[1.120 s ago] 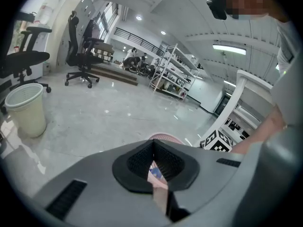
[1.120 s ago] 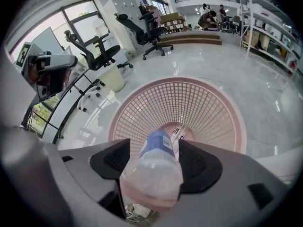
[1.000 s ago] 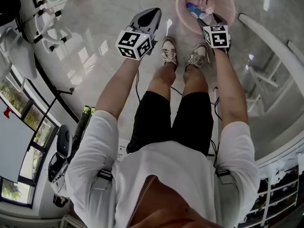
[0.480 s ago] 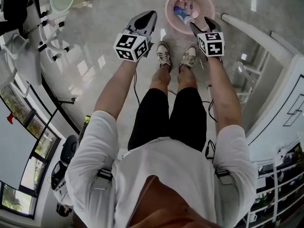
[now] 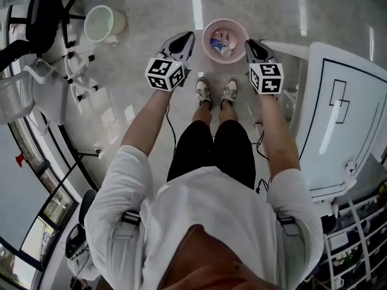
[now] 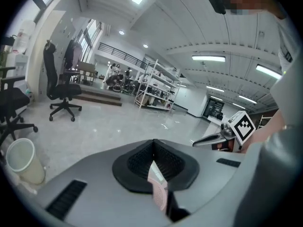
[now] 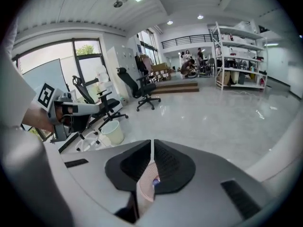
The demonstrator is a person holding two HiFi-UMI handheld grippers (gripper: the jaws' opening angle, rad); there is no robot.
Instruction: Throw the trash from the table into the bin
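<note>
Table (image 5: 338, 132) right — black chair (image 5: 43, 12) left

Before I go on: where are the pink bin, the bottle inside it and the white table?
pink bin (image 5: 225, 21): head view, far rim.
bottle (image 5: 219, 45): head view, its body, lying in the bin.
white table (image 5: 363, 107): head view, bare top.

Both bare arms (image 5: 147, 118) stretching forward. Left grey plastic gripper (image 5: 186, 38) holding jaws together, empty. Right grey plastic gripper (image 5: 251, 45) jaws just closing, nothing between.
</note>
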